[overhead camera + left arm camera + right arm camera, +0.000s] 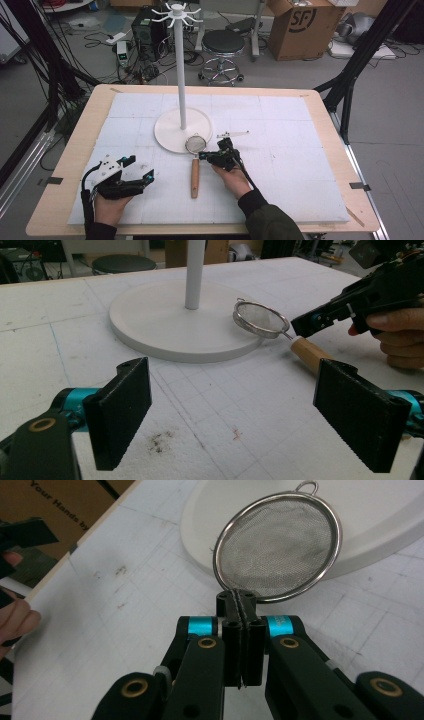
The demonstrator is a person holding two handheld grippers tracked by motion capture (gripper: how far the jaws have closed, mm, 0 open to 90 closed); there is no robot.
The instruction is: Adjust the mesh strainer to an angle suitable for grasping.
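A mesh strainer (195, 144) with a wooden handle (194, 177) lies on the white mat, its bowl leaning on the rim of the white hook stand's round base (172, 131). My right gripper (202, 156) is shut, jaws pressed together with nothing seen between them, its tips just by the strainer's neck. In the right gripper view those tips (239, 602) sit at the near rim of the mesh (280, 545). My left gripper (140, 168) rests at the front left, open and empty; its view shows the strainer (260, 320), the handle's end (310, 352) and the right gripper (300, 325).
The stand's tall white pole (182, 75) rises from the base at the table's middle, hooks at its top. A small thin metal piece (232, 134) lies right of the base. The white mat (290, 165) covers the wooden table (70, 165). A stool and a cardboard box stand beyond.
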